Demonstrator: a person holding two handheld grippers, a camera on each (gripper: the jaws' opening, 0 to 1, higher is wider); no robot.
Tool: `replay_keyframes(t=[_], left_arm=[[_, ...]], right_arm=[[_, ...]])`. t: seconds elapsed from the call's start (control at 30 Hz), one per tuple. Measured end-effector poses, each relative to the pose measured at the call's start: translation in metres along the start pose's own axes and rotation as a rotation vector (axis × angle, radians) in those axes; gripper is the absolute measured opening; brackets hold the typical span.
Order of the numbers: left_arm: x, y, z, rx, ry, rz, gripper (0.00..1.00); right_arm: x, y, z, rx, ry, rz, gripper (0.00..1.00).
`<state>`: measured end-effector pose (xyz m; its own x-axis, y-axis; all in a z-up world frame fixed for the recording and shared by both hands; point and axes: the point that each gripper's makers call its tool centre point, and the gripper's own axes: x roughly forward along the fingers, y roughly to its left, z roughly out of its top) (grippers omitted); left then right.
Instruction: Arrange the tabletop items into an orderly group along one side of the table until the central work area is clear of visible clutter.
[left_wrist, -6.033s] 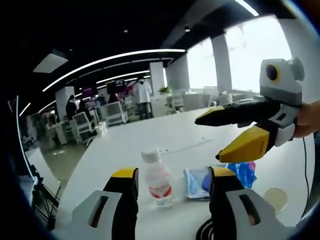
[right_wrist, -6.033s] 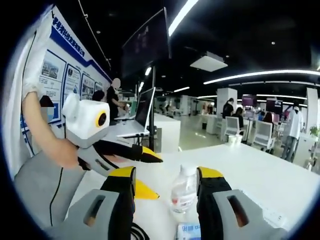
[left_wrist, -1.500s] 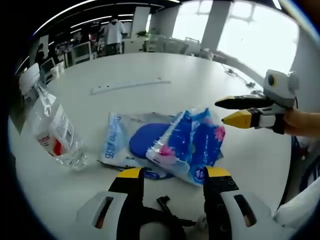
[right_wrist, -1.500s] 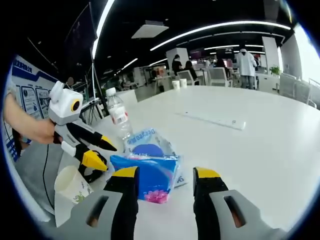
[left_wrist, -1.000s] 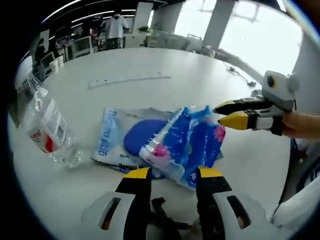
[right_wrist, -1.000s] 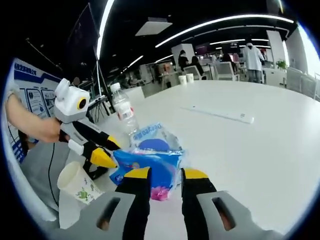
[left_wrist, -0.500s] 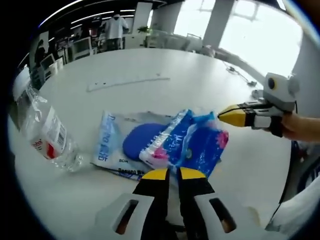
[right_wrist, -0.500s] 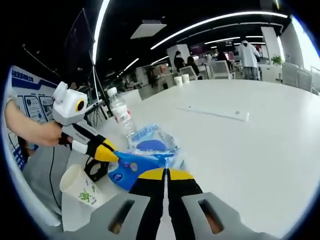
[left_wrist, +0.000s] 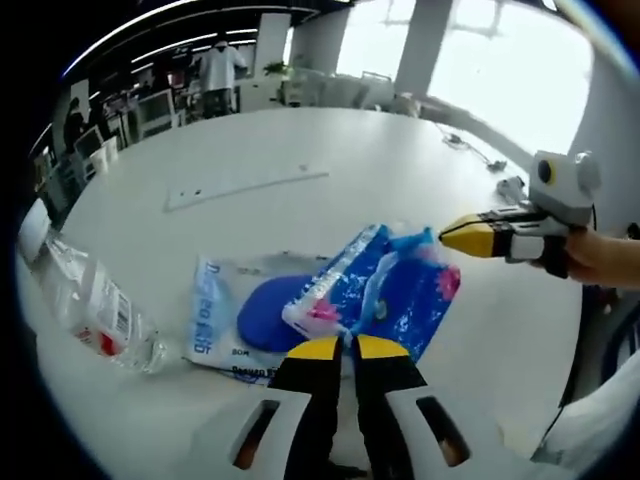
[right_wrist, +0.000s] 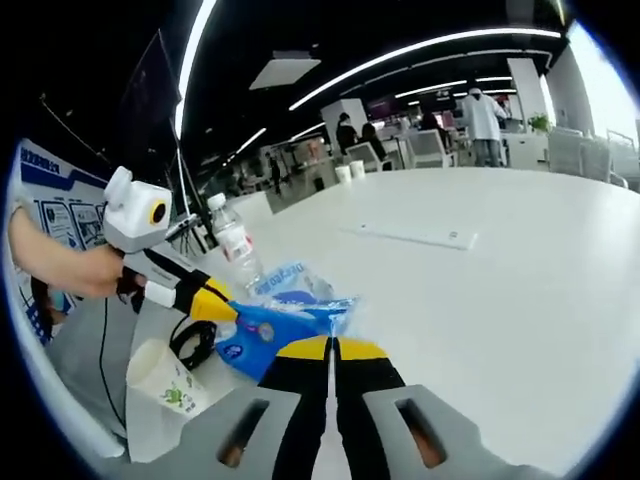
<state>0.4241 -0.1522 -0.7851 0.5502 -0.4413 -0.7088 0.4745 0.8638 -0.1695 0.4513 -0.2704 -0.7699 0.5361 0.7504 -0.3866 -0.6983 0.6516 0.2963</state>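
both grippers, left (left_wrist: 343, 347) and right (right_wrist: 331, 347), have their fingers pinched together on opposite ends of the blue pack (left_wrist: 385, 290), lifting it off the desk (left_wrist: 250, 140), probably to carry it sideways.

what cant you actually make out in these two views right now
- Left gripper view: whether the left gripper pinches the blue packet; its shut jaws cover the packet's near edge.
- Right gripper view: the right gripper's grip on the packet, hidden the same way.
- Print on the flat pouch: too small and blurred.
- Paper cup: inside unseen from this angle.
- Bottle: cap cut off by the left gripper view's edge.
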Motion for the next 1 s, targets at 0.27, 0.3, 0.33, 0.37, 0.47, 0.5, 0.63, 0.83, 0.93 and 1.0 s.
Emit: replay_keyframes(t=[0.27, 0.3, 0.33, 0.37, 0.47, 0.5, 0.63, 0.83, 0.93, 1.0], left_arm=[[0.008, -0.016, 0.010, 0.032, 0.002, -0.016, 0.00], [0.010, -0.019, 0.012, 0.034, 0.001, -0.021, 0.00], [0.010, -0.020, 0.013, 0.035, 0.001, -0.023, 0.00], [0.012, -0.024, 0.016, 0.036, -0.003, -0.030, 0.00], [0.016, -0.031, 0.020, 0.054, -0.003, -0.038, 0.00], [0.018, -0.033, 0.022, 0.058, -0.004, -0.042, 0.00], [0.023, -0.044, 0.024, 0.088, -0.001, -0.059, 0.00], [0.028, -0.055, 0.029, 0.111, 0.006, -0.078, 0.00], [0.031, -0.061, 0.034, 0.125, 0.005, -0.086, 0.00], [0.036, -0.066, 0.037, 0.137, 0.010, -0.092, 0.00]], right_arm=[[-0.017, -0.012, 0.000, 0.025, -0.024, -0.033, 0.00], [-0.021, -0.015, 0.000, 0.029, -0.029, -0.044, 0.00], [-0.024, -0.016, 0.001, 0.032, -0.033, -0.052, 0.00], [-0.028, -0.018, 0.001, 0.037, -0.038, -0.057, 0.00], [-0.037, -0.021, 0.000, 0.039, -0.045, -0.074, 0.00], [-0.039, -0.023, 0.000, 0.040, -0.046, -0.078, 0.00], [-0.051, -0.030, -0.004, 0.055, -0.055, -0.105, 0.00], [-0.064, -0.034, -0.006, 0.063, -0.068, -0.135, 0.00], [-0.070, -0.038, -0.006, 0.069, -0.076, -0.151, 0.00], [-0.075, -0.042, -0.007, 0.069, -0.077, -0.162, 0.00]])
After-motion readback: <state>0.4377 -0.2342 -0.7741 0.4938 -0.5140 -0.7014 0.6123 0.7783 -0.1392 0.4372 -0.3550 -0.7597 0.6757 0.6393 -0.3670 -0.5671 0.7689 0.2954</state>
